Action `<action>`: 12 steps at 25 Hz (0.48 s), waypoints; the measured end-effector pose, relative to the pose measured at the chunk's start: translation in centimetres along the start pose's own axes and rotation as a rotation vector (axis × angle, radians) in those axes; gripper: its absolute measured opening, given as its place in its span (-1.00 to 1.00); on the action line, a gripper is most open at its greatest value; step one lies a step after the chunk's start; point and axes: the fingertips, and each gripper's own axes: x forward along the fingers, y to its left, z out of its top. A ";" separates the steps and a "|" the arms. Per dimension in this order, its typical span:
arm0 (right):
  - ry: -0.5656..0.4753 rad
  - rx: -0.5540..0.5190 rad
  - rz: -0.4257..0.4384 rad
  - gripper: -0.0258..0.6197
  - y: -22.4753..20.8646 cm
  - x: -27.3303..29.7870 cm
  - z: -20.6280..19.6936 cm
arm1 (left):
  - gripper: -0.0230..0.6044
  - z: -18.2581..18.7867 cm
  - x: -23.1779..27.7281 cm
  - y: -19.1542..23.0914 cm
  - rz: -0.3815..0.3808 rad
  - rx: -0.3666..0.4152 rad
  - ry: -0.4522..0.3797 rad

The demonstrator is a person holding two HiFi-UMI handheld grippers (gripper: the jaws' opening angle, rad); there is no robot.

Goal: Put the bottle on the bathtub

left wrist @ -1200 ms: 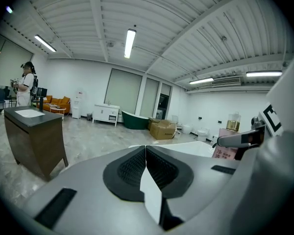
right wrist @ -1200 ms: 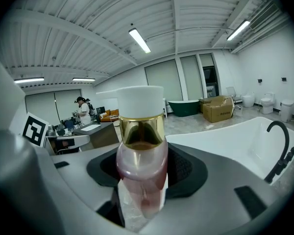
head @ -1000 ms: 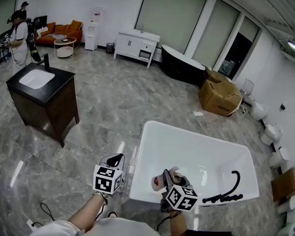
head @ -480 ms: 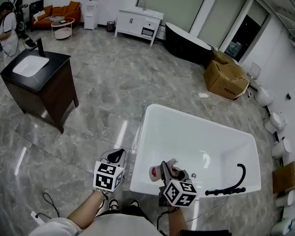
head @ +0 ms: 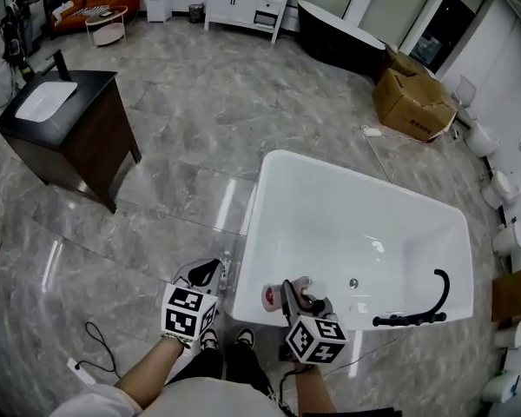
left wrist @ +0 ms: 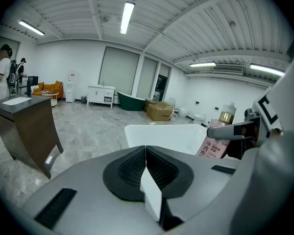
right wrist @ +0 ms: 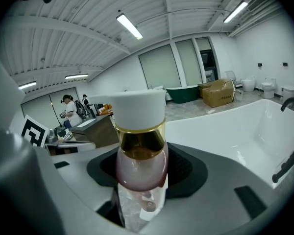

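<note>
Bottle [head: 274, 295] sits clamped between my right gripper's [head: 293, 292] fingers, by the bathtub's [head: 347, 215] near rim at its 7 o'clock corner. The tub holds a drain [head: 353, 282]; a black faucet [head: 414, 311] arches over its 4 o'clock rim. My left gripper's [head: 205, 273] fingers are pressed together, empty. Only the right gripper view shows the white cap and gold collar; the left gripper view shows the pink printed label.

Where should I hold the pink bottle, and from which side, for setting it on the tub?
Hold the bottle by its pink body below the gold collar, approached from its base end, as the right hand-held gripper does now: the sides are broad there and the white cap stays clear.
</note>
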 end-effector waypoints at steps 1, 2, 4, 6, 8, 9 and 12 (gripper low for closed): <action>0.006 0.002 -0.003 -0.19 -0.2 0.0 -0.5 | -0.87 -0.5 0.2 -0.3 -0.007 -0.002 0.011; 0.011 0.003 -0.006 -0.19 -0.4 0.0 -0.9 | -0.87 -1.1 0.4 -0.5 -0.015 -0.003 0.022; 0.017 0.010 -0.014 -0.19 -0.9 0.0 -1.7 | -0.87 -2.0 1.0 -1.0 -0.028 -0.003 0.040; 0.026 0.020 -0.023 -0.19 -1.4 0.0 -2.6 | -0.87 -3.0 1.5 -1.4 -0.038 -0.003 0.059; 0.037 0.027 -0.032 -0.19 -1.7 -0.2 -3.6 | -0.87 -3.9 1.9 -1.8 -0.048 -0.003 0.081; 0.044 0.028 -0.037 -0.19 -1.9 -0.3 -4.1 | -0.87 -4.4 2.1 -2.0 -0.053 -0.001 0.092; 0.062 0.041 -0.057 -0.19 -2.6 -0.8 -5.7 | -0.87 -5.6 2.7 -2.6 -0.070 0.010 0.120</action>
